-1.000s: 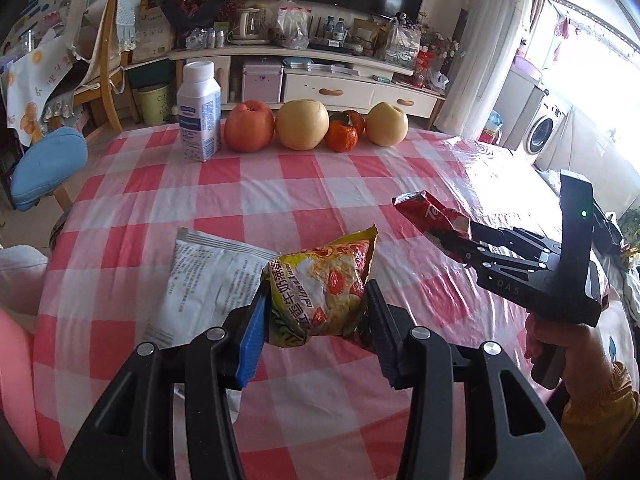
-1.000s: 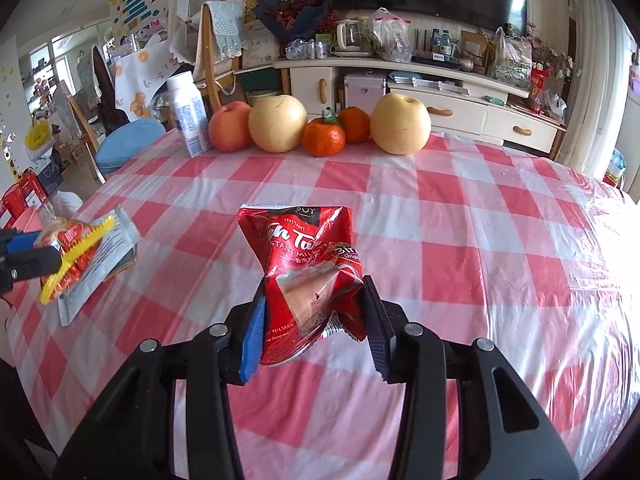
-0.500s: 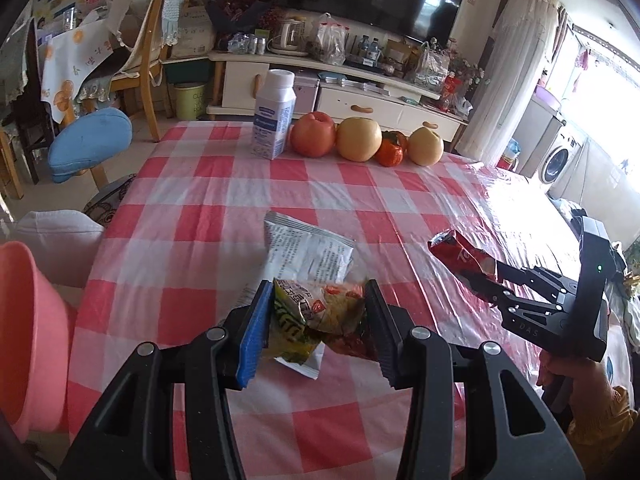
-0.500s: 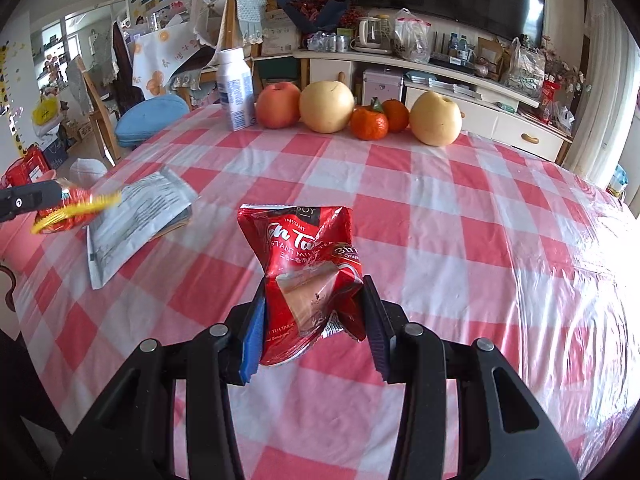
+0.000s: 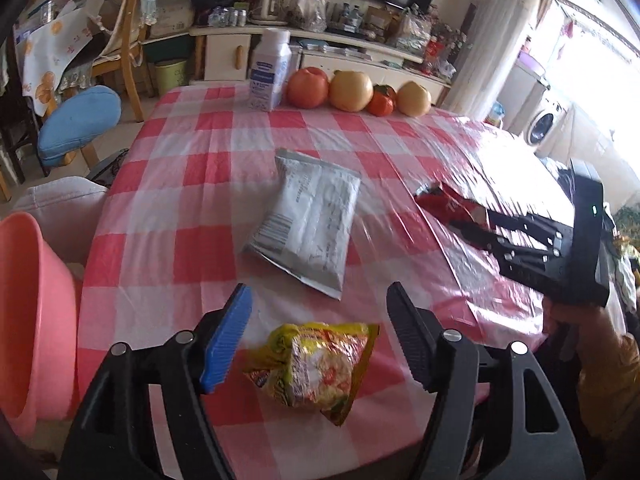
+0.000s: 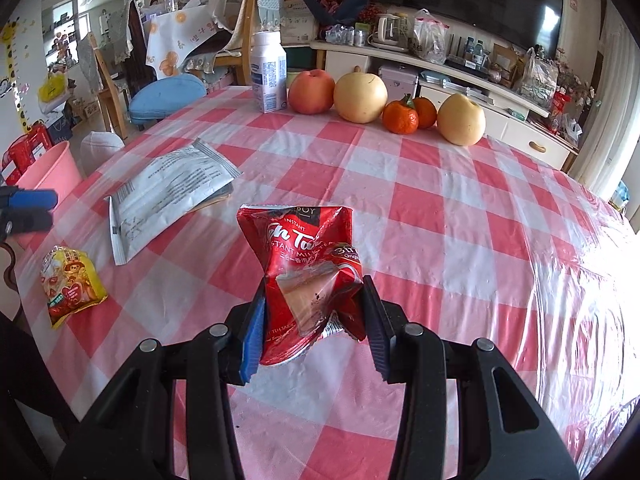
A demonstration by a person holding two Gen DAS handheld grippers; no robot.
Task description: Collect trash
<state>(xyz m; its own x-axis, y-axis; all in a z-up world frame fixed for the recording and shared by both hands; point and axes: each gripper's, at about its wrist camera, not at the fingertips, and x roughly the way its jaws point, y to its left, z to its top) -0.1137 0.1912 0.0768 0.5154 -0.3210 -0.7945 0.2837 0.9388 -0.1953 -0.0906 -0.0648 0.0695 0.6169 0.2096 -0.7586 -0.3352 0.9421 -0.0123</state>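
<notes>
A crumpled yellow snack wrapper lies loose near the table's near-left edge, between the jaws of my left gripper. Those jaws are opening and neither pad touches the wrapper. In the right wrist view the same wrapper rests on the checked cloth, with the left gripper just above and left of it. My right gripper is shut on a red instant milk tea packet, held above the table's middle. A flat grey-white packet lies on the cloth between the two grippers.
A pink bin stands on the floor beside the table's left edge. At the far side stand a white bottle and a row of fruit. A chair with a blue cushion is beyond the far left corner. A person's hand holds the right gripper.
My left gripper pulled back toward the near-left table edge, opened, and let the yellow wrapper drop onto the cloth. The right gripper drifted sideways, still clamped on the red packet.
</notes>
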